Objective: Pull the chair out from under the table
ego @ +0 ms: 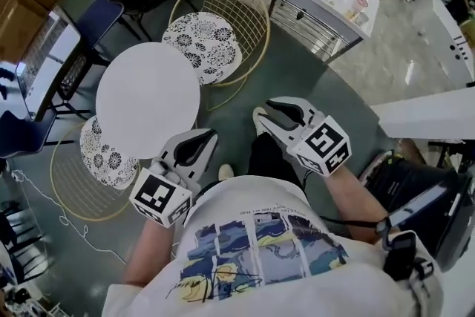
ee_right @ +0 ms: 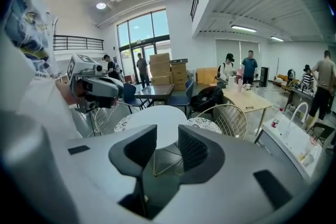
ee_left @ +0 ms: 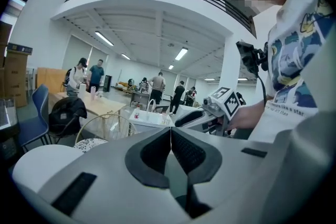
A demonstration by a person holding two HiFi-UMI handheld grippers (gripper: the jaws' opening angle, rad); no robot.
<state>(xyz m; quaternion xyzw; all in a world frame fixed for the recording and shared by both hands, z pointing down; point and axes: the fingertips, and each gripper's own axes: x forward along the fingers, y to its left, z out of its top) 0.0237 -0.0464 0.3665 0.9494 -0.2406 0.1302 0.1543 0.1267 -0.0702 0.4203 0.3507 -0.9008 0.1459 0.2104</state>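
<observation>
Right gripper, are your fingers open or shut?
Open. The right gripper has its fingers standing apart in its own view, nothing between them; the white table shows beyond the gap.

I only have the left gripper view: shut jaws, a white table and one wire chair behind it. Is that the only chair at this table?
Observer: No. The head view shows two wire chairs, a far chair and a near chair on the left. Both are tucked partly under the round white table.
Operator: Is the right gripper ready to grab?
Observer: In its own view, the right gripper has its jaws apart with nothing between them.
Operator: Is either gripper on a chair?
Observer: No. In the head view, the left gripper and the right one are held close to the person, touching neither chair.
</observation>
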